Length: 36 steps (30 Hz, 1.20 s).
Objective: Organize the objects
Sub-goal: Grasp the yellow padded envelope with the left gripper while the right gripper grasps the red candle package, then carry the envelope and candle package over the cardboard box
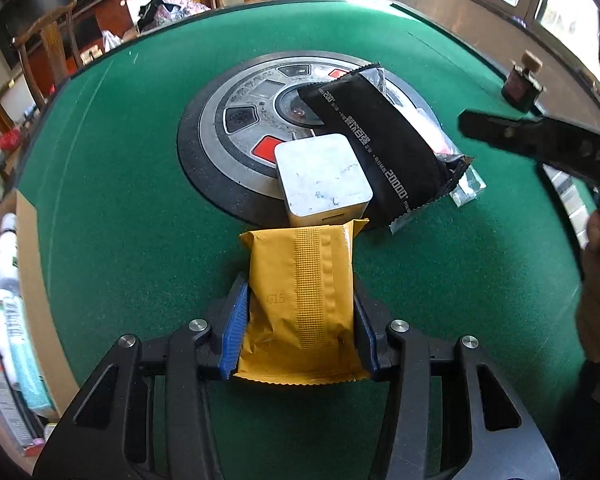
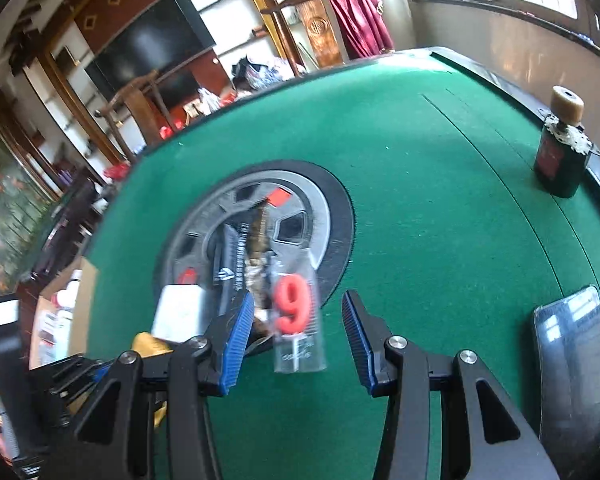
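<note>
1. Left tool: both blue ribbed pads press the sides of a mustard-yellow foil sachet. The sachet lies flat on the green felt surface, its far end at 12 o'clock touching a white rounded cube-shaped box.
2. The white box sits on the rim of the round grey-and-black centre panel. A black foil packet with white lettering lies just beside the box at 2 o'clock.
3. Right tool: blue pads spread apart, touching nothing. Between them, lower down, lies a clear plastic sleeve holding a red numeral-9 candle.
4. A dark bottle with a round wooden stopper stands near the surface edge at 2 o'clock of the right tool.
</note>
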Tool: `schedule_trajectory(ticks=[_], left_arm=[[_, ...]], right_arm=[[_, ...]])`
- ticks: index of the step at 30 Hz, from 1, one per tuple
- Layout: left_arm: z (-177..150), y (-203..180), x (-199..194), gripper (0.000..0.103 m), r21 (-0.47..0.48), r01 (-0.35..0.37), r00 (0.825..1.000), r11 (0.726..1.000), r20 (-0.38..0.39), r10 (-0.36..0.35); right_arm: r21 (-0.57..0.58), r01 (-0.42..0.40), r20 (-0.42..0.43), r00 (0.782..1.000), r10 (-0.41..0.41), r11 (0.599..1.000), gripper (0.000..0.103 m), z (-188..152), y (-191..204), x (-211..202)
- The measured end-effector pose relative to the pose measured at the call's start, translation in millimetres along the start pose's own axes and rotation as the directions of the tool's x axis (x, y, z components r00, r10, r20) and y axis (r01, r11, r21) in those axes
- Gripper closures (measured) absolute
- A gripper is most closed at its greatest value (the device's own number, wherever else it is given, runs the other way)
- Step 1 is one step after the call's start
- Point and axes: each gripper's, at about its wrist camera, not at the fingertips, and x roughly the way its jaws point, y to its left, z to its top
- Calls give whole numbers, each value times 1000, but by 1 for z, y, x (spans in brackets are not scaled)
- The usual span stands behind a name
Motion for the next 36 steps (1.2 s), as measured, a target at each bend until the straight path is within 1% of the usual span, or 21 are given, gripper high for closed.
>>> schedule_trajectory(ticks=[2, 5, 7, 8, 9, 13, 15, 17, 21, 23, 26, 29, 32, 33, 35, 36], left_arm=[[0, 0, -1, 57, 6, 2, 1000, 1000, 1, -2], [-1, -1, -2, 57, 8, 0, 1000, 1000, 3, 0], [-2, -2, -2, 57, 11, -5, 1000, 1000, 6, 5], [-1, -2, -2, 57, 10, -7, 1000, 1000, 8, 7], [-2, -3, -2, 57, 9, -8, 1000, 1000, 9, 8], [-3, -4, -3, 59, 2, -18, 1000, 1000, 18, 18], [-3, -6, -4, 59, 5, -33, 999, 999, 27, 33], [-3, -7, -5, 59, 9, -43, 998, 999, 39, 43], [-3, -2, -18, 59, -19, -45, 995, 999, 87, 47], [-3, 1, -24, 59, -34, -56, 992, 998, 112, 60], [-4, 7, -36, 59, -72, -81, 982, 994, 165, 92], [-6, 10, -50, 59, -112, -131, 957, 985, 245, 155], [-9, 11, -67, 59, -150, -173, 918, 973, 334, 215], [-11, 9, -72, 59, -164, -204, 894, 965, 371, 252], [-13, 6, -77, 59, -173, -258, 856, 950, 415, 308], [-14, 4, -80, 59, -181, -291, 830, 940, 440, 342]], right_arm=[[-2, 3, -27, 1000, -3, 1000, 56, 0, 1, 9], [-46, 47, -64, 997, -50, 998, 57, 2, 10, 22], [-83, 82, -99, 991, -90, 993, 59, 2, 16, 31], [-113, 105, -90, 989, -115, 988, 70, 2, 20, 32], [-136, 125, -96, 986, -139, 983, 75, 1, 23, 34], [-144, 139, -109, 982, -155, 980, 76, -2, 20, 32], [-106, 118, -114, 985, -130, 987, 76, -3, 11, 27], [-76, 103, -103, 989, -111, 992, 76, -2, 4, 18], [-54, 87, -32, 995, -89, 995, 76, -1, 0, -5], [-58, 78, 5, 997, -78, 995, 76, -2, 3, -15], [-94, 51, 61, 997, -45, 994, 76, -7, 17, -29], [-147, -14, 95, 995, 29, 989, 76, -13, 33, -40], [-218, -74, 93, 991, 96, 973, 76, -26, 56, -43], [-236, -87, 88, 990, 111, 968, 76, -30, 63, -43], [-283, -89, 90, 989, 119, 955, 76, -36, 77, -45], [-298, -85, 94, 989, 118, 951, 76, -38, 80, -45]])
